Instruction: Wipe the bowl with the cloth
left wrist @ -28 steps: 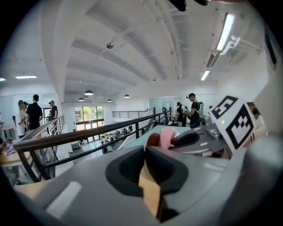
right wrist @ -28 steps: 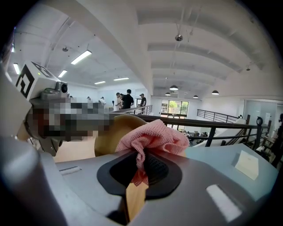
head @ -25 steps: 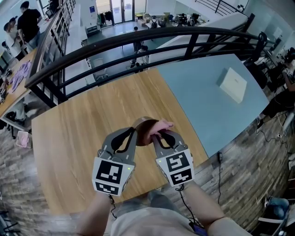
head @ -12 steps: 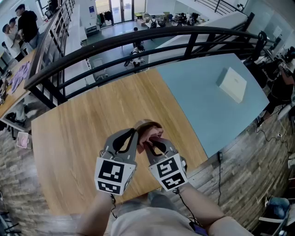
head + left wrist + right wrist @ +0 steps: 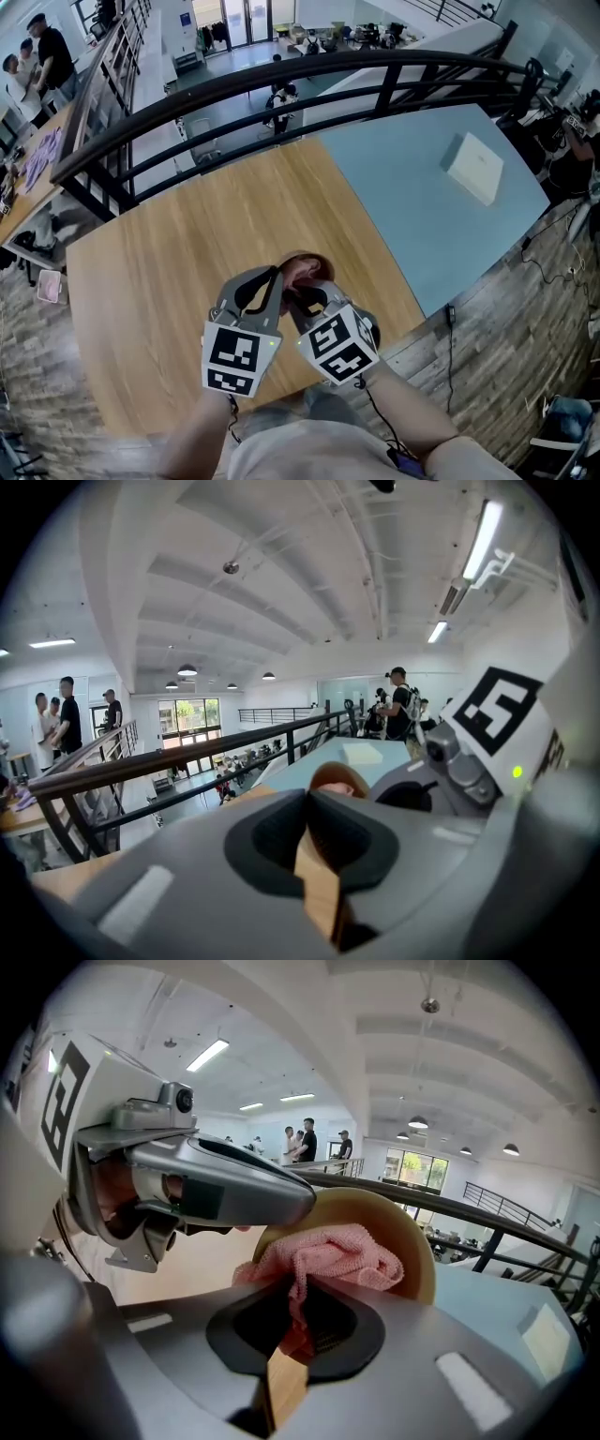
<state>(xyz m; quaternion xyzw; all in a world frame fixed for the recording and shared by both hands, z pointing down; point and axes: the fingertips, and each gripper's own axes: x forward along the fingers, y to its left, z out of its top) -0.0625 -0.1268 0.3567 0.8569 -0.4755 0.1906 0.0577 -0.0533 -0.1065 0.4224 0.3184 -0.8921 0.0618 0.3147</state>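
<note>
A tan wooden bowl (image 5: 292,260) is held tipped above the wooden table (image 5: 159,272). My left gripper (image 5: 273,278) is shut on its near rim, and past the closed jaws in the left gripper view the bowl's edge (image 5: 330,772) shows. My right gripper (image 5: 297,298) is shut on a pink cloth (image 5: 307,274). In the right gripper view the bunched cloth (image 5: 330,1251) lies against the inside of the bowl (image 5: 417,1241), with the left gripper's fingers (image 5: 234,1185) reaching in from the left. The bowl's bottom is hidden.
A blue-grey table (image 5: 422,197) with a white box (image 5: 474,167) adjoins the wooden one on the right. A black railing (image 5: 281,80) runs beyond both, over a lower floor with people (image 5: 45,52). The table's near edge lies just under my hands.
The right gripper has rolled and moved left and down, bringing the pink cloth from the bowl's right rim into the bowl. The left gripper and bowl have barely moved.
</note>
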